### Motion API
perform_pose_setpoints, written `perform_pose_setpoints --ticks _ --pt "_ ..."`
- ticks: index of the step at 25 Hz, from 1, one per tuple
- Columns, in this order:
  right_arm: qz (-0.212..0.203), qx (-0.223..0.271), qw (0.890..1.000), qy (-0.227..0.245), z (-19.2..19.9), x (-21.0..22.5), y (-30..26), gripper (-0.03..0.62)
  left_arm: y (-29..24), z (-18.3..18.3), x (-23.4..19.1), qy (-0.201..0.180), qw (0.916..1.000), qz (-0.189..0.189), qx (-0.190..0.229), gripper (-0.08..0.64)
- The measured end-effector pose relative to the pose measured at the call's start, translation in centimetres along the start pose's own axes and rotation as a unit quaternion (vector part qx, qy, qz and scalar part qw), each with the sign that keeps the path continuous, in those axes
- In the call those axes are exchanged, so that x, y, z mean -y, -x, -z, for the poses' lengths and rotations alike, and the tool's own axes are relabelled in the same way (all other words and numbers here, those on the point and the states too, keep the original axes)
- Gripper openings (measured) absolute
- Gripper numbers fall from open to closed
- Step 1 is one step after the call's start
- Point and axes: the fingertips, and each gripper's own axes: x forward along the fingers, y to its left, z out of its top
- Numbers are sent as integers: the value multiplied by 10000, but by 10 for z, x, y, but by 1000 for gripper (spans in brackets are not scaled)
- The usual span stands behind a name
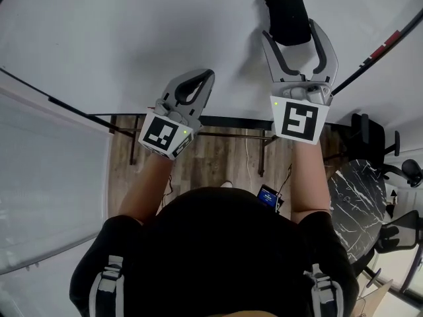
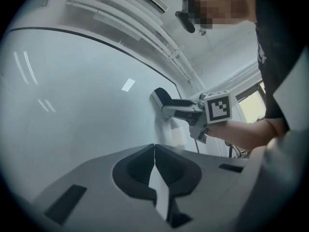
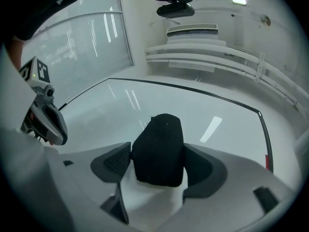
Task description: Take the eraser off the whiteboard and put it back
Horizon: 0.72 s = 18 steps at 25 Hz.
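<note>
Whiteboard (image 1: 132, 32) fills the upper part of your head view, a plain white surface inside a thin black frame. Below its lower edge you see a wood floor (image 1: 211, 157), a frosted glass wall (image 1: 46, 177) at your left, and a dark marbled round table (image 1: 353, 197) with an office chair (image 1: 370, 134) at your right. The black eraser (image 1: 288, 17) sits against the board, high on your right side. Your right tongs (image 1: 289, 30) stand spread wide around it, one jaw on each side, the pads not pressing on it. Your left tongs (image 1: 206, 78) are pressed together with nothing between them, near the board, lower than the eraser and well apart from it.
</note>
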Motion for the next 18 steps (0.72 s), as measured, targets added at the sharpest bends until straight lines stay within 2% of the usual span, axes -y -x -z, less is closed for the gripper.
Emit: perform_pose_setpoints --ticks 3,7,18 --pt "3 174 9998 12 -4 3 -8 322 -2 -2 -1 -62 10000 -57 -1 5" --pt "79 360 9993 -30 -7 9 -11 254 -3 0 -4 -66 9999 -160 -5 5" --pt "87 593 9975 -385 -15 8 -5 239 9 -1 -11 -42 9998 -211 41 5"
